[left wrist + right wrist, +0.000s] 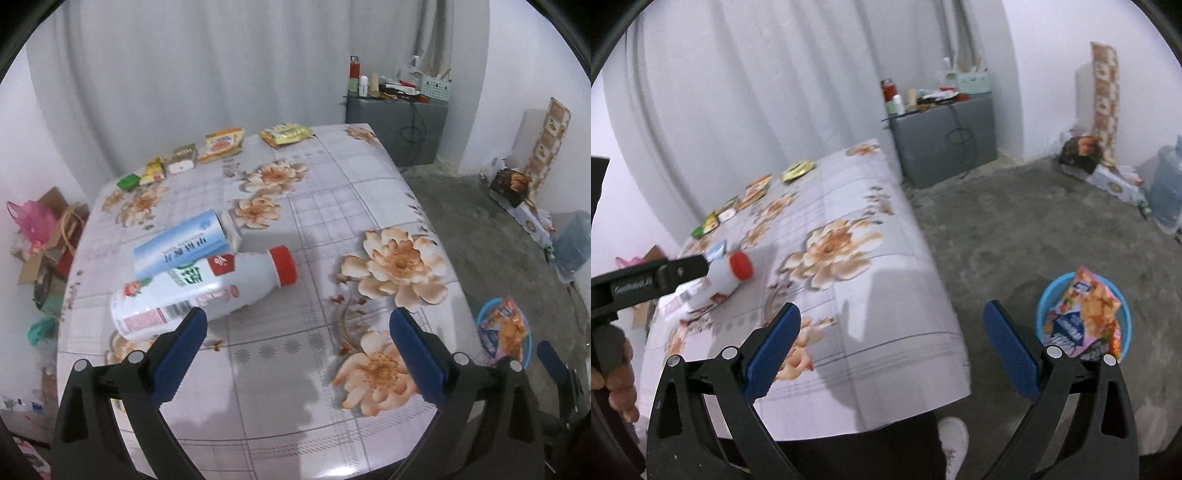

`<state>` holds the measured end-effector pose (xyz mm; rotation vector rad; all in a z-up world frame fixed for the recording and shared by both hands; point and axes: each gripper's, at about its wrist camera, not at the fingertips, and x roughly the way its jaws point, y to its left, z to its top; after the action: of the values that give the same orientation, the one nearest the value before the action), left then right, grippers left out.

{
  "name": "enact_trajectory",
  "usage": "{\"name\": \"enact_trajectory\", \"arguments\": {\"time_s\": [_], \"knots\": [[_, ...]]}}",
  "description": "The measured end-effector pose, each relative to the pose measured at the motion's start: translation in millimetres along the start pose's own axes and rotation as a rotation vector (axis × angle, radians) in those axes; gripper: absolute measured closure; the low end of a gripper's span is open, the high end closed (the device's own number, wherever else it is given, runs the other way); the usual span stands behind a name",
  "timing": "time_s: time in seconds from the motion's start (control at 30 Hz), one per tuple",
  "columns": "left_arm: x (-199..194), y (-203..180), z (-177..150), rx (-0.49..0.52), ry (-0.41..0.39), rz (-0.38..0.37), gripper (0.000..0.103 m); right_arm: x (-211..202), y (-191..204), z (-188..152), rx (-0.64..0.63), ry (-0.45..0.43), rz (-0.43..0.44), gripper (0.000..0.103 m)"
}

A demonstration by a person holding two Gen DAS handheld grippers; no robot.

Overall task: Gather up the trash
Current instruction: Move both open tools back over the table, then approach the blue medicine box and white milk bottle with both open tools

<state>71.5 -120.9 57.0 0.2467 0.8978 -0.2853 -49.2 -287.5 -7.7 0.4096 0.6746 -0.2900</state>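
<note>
Hovering my left gripper [295, 332] and right gripper [892, 332], both spread wide and empty, near the bottle [207, 288] lying on the table [295, 229]; a careless nudge could roll it off.

- The table [295, 406] is covered with a cloth of grey checks and big orange flowers.
- On its left part a white bottle [207, 291] with a red cap lies on its side, and a light blue carton [184, 245] lies just behind it, touching it.
- Along the far edge there is a row of small packets: a green one [128, 181], a yellow one [154, 170], a pale box [181, 159], an orange packet [222, 143] and a yellow packet [284, 133].
- On the concrete floor [1015, 229], near the right side of the table, stands a blue basin [1044, 306] (a snack bag [1082, 314] is in it).
- Against the far wall a grey cabinet [942, 144] stands on the floor.
</note>
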Motion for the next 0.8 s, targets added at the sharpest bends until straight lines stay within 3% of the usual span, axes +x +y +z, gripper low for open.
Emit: {"name": "enact_trajectory", "arguments": {"time_s": [0.8], "knots": [[3,-13,-1,0.018,-0.004,0.068,0.006,-1,3,0,0.017,0.013,0.037,0.008]]}}
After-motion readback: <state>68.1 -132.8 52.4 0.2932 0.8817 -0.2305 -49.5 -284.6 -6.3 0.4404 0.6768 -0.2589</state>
